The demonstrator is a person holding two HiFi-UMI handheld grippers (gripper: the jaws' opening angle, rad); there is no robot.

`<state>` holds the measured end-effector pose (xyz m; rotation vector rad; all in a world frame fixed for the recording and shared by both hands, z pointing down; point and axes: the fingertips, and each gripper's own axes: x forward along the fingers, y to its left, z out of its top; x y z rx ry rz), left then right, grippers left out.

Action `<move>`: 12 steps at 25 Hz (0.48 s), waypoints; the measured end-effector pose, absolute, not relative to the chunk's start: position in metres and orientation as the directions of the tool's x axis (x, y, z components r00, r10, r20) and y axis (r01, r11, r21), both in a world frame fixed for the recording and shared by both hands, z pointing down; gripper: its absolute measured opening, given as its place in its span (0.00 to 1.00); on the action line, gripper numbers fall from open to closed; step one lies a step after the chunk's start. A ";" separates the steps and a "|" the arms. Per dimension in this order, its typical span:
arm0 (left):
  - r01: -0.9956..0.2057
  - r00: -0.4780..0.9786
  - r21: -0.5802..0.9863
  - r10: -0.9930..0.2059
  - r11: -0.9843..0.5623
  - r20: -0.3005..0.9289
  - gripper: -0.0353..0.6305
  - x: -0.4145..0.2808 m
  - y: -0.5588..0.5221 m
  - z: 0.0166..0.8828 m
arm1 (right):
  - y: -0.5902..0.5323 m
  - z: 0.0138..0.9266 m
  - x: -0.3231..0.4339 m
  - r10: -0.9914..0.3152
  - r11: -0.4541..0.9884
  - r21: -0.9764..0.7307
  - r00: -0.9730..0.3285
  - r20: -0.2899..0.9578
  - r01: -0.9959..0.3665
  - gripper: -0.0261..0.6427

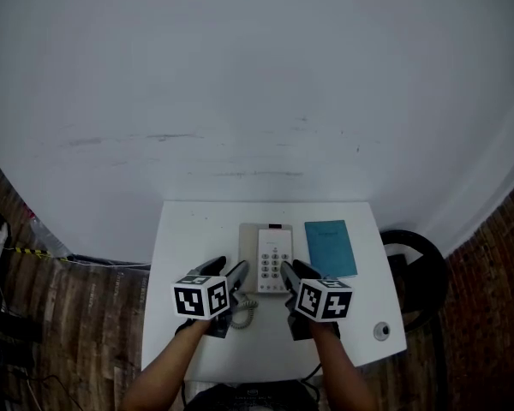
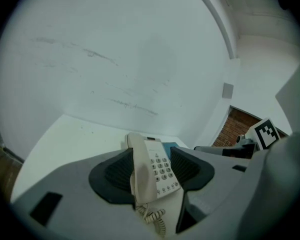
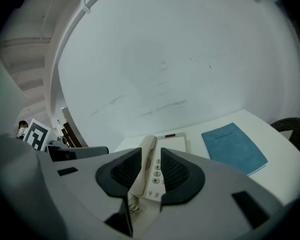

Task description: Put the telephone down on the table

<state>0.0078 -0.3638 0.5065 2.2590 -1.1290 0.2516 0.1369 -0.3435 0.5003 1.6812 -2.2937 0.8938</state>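
The telephone (image 1: pixel 274 259) lies flat at the middle of the white surface (image 1: pixel 197 238), keypad up. Its handset (image 1: pixel 250 259) is on its left side and its coiled cord (image 1: pixel 244 311) is bunched at its near end. It is cream-coloured, with rows of grey keys. A small dark window sits at its far edge. There is a line of print above the keys, but it is too small to read.

Just right of the telephone lies a blue notebook (image 1: pixel 330 248). It has a short title on its cover, which is also too fine to make out. Further right of the telephone, at the near corner of the surface, sits a small round thing (image 1: pixel 381 330).

The left hand-held gripper (image 1: pixel 227 271) hovers at the telephone's near left corner and the right hand-held gripper (image 1: pixel 296 272) at its near right corner. Each carries a cube with black-and-white square markers.

In the left gripper view the jaws stand fairly wide apart. The telephone (image 2: pixel 157 171) shows through the gap, beyond the pads (image 2: pixel 117 171), which grip nothing. In the right gripper view the jaws stand only a narrow way apart. The telephone (image 3: pixel 155 169) lies beyond them, wider than the gap and partly hidden by one pad (image 3: pixel 175 174). This hand-held gripper also holds nothing.
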 end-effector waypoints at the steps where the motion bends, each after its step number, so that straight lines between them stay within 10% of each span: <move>1: -0.778 0.623 0.406 -0.676 -0.480 0.394 0.41 0.005 -0.361 0.495 | -0.340 0.492 0.135 -0.826 0.193 -0.363 -0.350 0.441 -0.912 0.21; 12: -0.789 0.615 0.172 -0.755 -0.590 0.227 0.16 -0.018 -0.329 0.410 | -0.305 0.413 0.121 -0.914 0.243 -0.240 -0.305 0.269 -0.940 0.08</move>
